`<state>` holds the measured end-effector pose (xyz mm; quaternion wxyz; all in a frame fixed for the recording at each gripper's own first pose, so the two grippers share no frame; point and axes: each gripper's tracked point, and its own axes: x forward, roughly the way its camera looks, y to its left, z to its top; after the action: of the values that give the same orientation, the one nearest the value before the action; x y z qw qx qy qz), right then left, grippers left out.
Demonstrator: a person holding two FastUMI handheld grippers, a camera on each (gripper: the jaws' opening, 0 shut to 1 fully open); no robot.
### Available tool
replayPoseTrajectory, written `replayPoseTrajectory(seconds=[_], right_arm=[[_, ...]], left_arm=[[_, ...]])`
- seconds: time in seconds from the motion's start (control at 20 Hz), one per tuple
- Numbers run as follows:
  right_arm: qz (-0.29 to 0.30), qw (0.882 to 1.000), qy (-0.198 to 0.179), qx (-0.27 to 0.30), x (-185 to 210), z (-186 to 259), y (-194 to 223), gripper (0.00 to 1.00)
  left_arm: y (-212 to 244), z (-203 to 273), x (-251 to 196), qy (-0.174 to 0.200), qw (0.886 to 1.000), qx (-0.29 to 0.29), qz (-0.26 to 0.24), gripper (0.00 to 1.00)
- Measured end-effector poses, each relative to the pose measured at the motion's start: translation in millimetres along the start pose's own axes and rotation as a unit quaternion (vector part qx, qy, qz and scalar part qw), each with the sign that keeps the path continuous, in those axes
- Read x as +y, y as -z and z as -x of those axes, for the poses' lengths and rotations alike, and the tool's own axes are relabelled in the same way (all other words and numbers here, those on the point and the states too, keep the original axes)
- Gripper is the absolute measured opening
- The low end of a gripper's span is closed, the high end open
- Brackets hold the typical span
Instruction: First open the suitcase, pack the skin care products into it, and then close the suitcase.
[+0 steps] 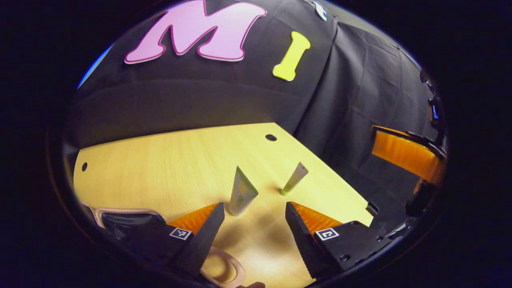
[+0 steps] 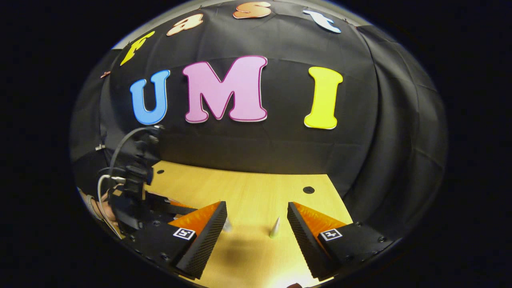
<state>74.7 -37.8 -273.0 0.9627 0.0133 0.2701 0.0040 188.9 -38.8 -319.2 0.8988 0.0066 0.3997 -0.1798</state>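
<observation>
A: Where do things stand?

B: In the left gripper view, two skin care tubes stand cap-down on the wooden bench (image 1: 160,168), toward its right edge. The larger tube (image 1: 242,193) is just ahead of the left tongs (image 1: 253,212); the slimmer tube (image 1: 295,178) leans a little, beside it and nearer the right edge. Both are upright and apart from each other.

A: And the suitcase?

B: At the near left corner of the bench there is a pink-rimmed case (image 1: 120,218) with a dark inside, which I take to be the suitcase lying open. A pink loop (image 1: 232,268) near the bottom may be its handle; I cannot tell.

A: The tongs?

B: Left tongs are spread wide, holding nothing. Right tongs (image 2: 256,216) are spread too, empty, with the tip of the slimmer tube (image 2: 275,228) showing between the fingers, farther off. The other gripper and a hand (image 2: 98,208) sit at the left of the right gripper view.

A: What could go wrong?

B: Those tubes balance on narrow caps. I judge that a finger nudging one from the side before both fingers close would topple it, perhaps into its neighbour or off the right edge. Squeezing the soft body too hard could also let it slip.
</observation>
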Motion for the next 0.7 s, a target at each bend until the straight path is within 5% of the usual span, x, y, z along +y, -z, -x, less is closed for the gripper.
replayPoseTrajectory(seconds=[0.35,0.4,0.45,0.55,0.7], right_arm=[[-0.035,0.996,-0.030,0.073,-29,-26,68,0.96],[-0.039,0.995,-0.032,0.081,-30,-32,76,0.96],[-0.041,0.995,-0.033,0.087,-33,-39,84,0.96],[-0.040,0.993,-0.035,0.103,-37,-58,105,0.96],[-0.032,0.990,-0.034,0.134,-43,-93,132,0.98]], left_arm=[[20,-89,29,-0.061,0.997,0.046,0.014,0.96],[32,-103,35,-0.085,0.995,0.056,0.018,0.86],[23,-108,37,-0.091,0.995,0.050,0.012,0.50],[25,-100,30,-0.086,0.995,0.058,0.012,0.41],[22,-82,26,-0.082,0.995,0.062,0.010,0.45]])
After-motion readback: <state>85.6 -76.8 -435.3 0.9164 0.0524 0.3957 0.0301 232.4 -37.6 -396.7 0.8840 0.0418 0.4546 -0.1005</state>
